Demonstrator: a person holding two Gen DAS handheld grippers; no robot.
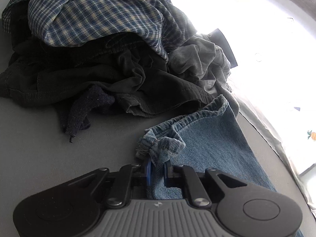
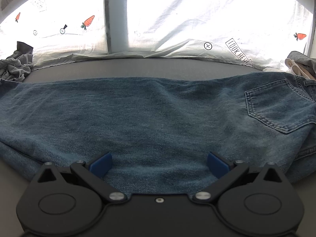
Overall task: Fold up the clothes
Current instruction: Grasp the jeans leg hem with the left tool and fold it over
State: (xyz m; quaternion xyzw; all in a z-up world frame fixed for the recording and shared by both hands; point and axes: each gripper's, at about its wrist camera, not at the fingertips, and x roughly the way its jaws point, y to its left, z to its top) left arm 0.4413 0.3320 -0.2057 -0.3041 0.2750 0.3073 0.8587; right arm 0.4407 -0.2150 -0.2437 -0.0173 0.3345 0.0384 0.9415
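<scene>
**Grey desk, jeans spread flat, hem pinched at left**

Lying across a grey desk (image 2: 138, 67) under a bright window: blue jeans (image 2: 150, 114), stretching left to right in the right wrist view, back pocket (image 2: 276, 106) facing up at the right end. Pinching the bunched hem (image 1: 160, 146) of one leg at the left end: left gripper (image 1: 158, 169), blue pads (image 1: 148, 170) squeezing the denim between them. Hovering low over the near edge of the jeans at mid-length: right gripper (image 2: 159, 165), spread wide, gripping nothing, denim showing between its pads. Sitting just beyond the hem: an unfolded heap, with a black garment (image 1: 110, 79), a dark knit piece (image 1: 85, 108), a blue plaid shirt (image 1: 94, 13) on top and a grey garment (image 1: 199, 59) beside. Hanging behind the desk: a white sheet (image 2: 197, 19) printed with carrots (image 2: 88, 21) and "LOOK HERE".
</scene>
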